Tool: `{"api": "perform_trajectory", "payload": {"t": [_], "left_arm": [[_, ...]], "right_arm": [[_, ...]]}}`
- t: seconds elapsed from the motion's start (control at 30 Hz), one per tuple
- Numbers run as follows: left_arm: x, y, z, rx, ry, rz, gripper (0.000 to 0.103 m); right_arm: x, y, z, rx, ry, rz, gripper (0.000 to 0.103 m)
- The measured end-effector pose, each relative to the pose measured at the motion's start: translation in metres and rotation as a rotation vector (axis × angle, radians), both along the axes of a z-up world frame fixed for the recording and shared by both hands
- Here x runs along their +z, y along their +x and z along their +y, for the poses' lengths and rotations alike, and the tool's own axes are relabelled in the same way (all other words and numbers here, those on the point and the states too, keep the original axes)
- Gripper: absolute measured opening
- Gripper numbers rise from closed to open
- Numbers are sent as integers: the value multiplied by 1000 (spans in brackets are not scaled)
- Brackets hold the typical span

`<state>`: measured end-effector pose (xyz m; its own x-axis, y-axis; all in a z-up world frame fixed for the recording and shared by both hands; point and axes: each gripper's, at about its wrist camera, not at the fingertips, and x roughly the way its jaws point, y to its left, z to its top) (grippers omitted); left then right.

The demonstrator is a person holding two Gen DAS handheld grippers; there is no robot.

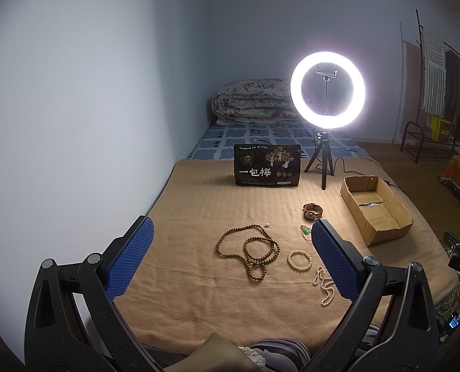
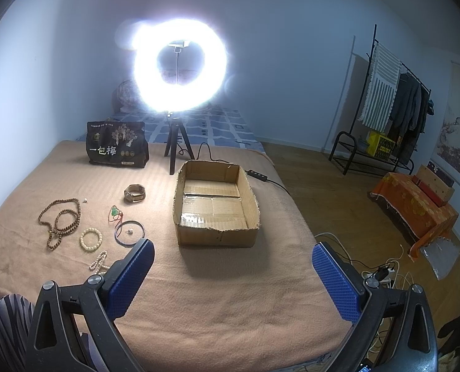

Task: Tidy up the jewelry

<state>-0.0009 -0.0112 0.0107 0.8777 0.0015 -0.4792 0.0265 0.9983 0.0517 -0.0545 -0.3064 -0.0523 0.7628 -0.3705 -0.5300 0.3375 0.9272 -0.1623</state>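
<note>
On the tan blanket (image 2: pixel 223 294), the jewelry lies toward the left edge: a brown bead necklace (image 2: pixel 59 220), a cream bracelet (image 2: pixel 91 239), a pearl strand (image 2: pixel 98 262), a green pendant (image 2: pixel 115 211), a blue bangle (image 2: pixel 130 233) and a watch (image 2: pixel 134 193). The cardboard box (image 2: pixel 216 232) sits to the right, empty. The left gripper (image 1: pixel 230 241) and right gripper (image 2: pixel 233 260) both hover spread wide, holding nothing.

Dim bedroom lit by a ring light

Plain bluish-white walls (image 1: pixel 90 93) meet in a corner at upper centre of the left view. A glowing ring light (image 1: pixel 327 90) on a small black tripod (image 1: pixel 322 161) stands on the tan blanket (image 2: pixel 230 294), a folded floral quilt (image 1: pixel 251 102) behind it. At right, wooden floor (image 2: pixel 323 192), a black clothes rack (image 2: pixel 385 108) with hanging garments, and a low bench under orange cloth (image 2: pixel 416 207).
</note>
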Motion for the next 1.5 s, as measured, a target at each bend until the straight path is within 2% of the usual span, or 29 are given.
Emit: {"api": "perform_trajectory", "payload": {"t": [0.67, 1.0, 1.17, 1.5], "left_arm": [[-1, 0, -2, 2, 0, 8, 103], [-31, 23, 20, 42, -2, 53, 103], [-51, 42, 30, 40, -1, 90, 103], [-117, 105, 36, -95, -61, 302, 103]], "right_arm": [[-5, -1, 1, 3, 4, 5, 103], [-13, 8, 5, 33, 13, 26, 103], [-21, 23, 12, 121, 16, 58, 103], [-57, 80, 51, 369, -3, 188, 103]]}}
